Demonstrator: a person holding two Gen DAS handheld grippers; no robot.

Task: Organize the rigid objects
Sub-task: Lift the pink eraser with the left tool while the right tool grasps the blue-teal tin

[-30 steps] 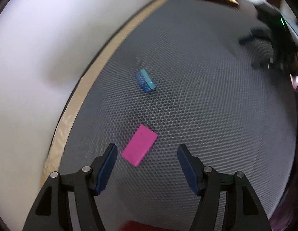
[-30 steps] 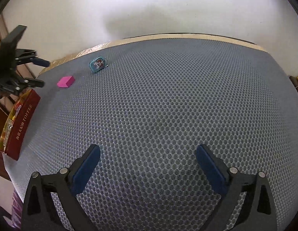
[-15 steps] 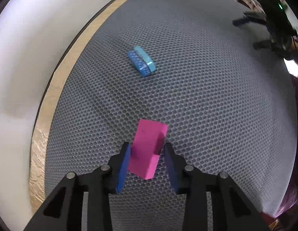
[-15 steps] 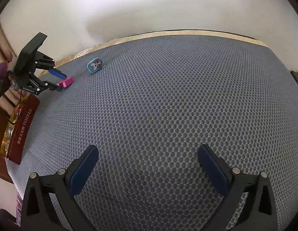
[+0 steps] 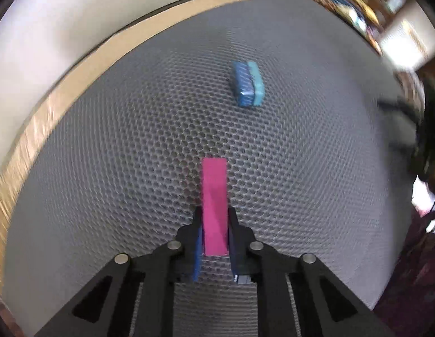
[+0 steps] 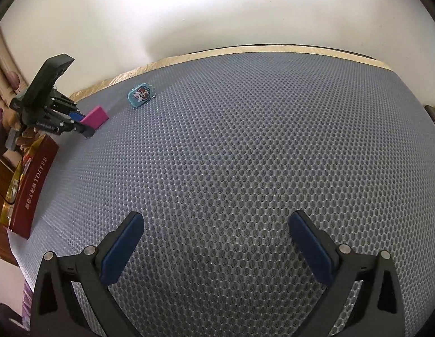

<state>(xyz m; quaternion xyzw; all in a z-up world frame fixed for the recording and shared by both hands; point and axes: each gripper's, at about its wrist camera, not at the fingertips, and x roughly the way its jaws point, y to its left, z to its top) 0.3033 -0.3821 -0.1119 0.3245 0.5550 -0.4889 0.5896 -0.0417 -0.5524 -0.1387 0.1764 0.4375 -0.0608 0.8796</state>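
**Operator:** My left gripper (image 5: 214, 219) is clamped on the pink block (image 5: 214, 196). Both blue pads press its long flat sides, with the near end of the block between them.

**Observer:** Which way does the block run?

**Operator:** Its long axis lies along the fingers, so it points straight out past the tips, toward the blue tin (image 5: 249, 84). In the left wrist view it is a narrow upright strip standing on its thin edge, the far half sticking out beyond the pads over the grey mesh mat (image 5: 105, 168).

**Observer:** And where is it against that tin?

**Operator:** Nearer to me than the tin, apart from it, not touching. From the right wrist view the block (image 6: 94, 117) sits left of the tin (image 6: 141, 97), near the mat's far edge, and the red toffee box (image 6: 32, 185) lies on the side of the block away from the tin.

**Observer:** Your other hand?

**Operator:** My right gripper (image 6: 216, 231) hangs over bare mat well away from the tin, jaws spread wide, nothing between them.
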